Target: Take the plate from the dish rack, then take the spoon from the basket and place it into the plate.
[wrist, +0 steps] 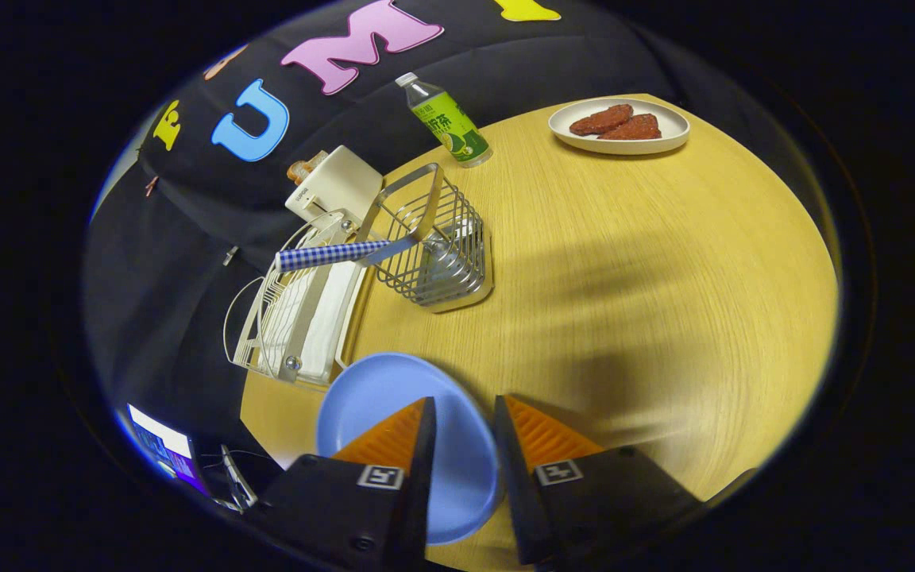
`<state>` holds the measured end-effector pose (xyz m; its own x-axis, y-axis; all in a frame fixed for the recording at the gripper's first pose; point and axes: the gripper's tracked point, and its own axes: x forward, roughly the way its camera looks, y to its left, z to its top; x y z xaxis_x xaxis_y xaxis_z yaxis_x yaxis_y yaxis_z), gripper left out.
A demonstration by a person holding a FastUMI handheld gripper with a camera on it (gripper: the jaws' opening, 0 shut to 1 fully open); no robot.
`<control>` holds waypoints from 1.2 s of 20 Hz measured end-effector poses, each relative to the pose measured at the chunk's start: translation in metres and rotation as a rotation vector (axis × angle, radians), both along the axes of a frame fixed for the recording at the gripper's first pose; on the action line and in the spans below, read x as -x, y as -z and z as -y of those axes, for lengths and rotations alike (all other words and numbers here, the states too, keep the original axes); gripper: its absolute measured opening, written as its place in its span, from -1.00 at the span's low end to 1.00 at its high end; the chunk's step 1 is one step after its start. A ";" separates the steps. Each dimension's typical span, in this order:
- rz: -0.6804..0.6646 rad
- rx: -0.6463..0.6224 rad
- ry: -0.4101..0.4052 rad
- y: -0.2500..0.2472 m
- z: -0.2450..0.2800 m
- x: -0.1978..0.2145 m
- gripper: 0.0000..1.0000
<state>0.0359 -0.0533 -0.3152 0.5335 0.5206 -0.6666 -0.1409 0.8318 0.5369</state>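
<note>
- Gripper (461, 413) hangs above a wooden table (664, 262), its two fingers parted with a narrow gap, the rim of a blue plate (378, 397) showing between and under them.
- Whether the fingers press the plate cannot be told: the plate looks to lie flat on the table, just beside the dish rack (299, 318), so the claw reads as released rather than clenched on anything.
- Judged from that, the plate step looks done and the spoon is the step in hand.
- Spoon (330, 254) stands in a wire basket (434, 238) beyond the fingers, its checked blue-and-white handle leaning out over the basket's rim toward the rack.
- For a clean pick, the likely best approach is to the free stretch of handle outside the basket, with the fingers set across it, not along it.
- Closing well clear of the wire rim and of the raised basket handle should keep the fingers from snagging.
- Lifting along the handle's own lean, rather than straight sideways, should let the bowl slip out without tipping the light basket.
- Plate sits near the basket, so the carry back is short; lowering the spoon into the plate's middle before letting go should stop it from sliding off the rim.
- Green bottle (449, 119) and a white dish of food (620, 127) stand well apart, out of the way.
</note>
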 end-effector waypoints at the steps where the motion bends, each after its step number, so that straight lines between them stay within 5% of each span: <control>1: 0.037 0.016 -0.015 -0.005 0.002 0.000 0.25; 4: 0.209 0.098 -0.071 -0.030 0.006 -0.008 0.96; 11: 0.587 0.176 -0.207 -0.105 -0.025 -0.031 0.97; 24: 0.797 0.353 -0.336 -0.092 -0.076 -0.096 0.95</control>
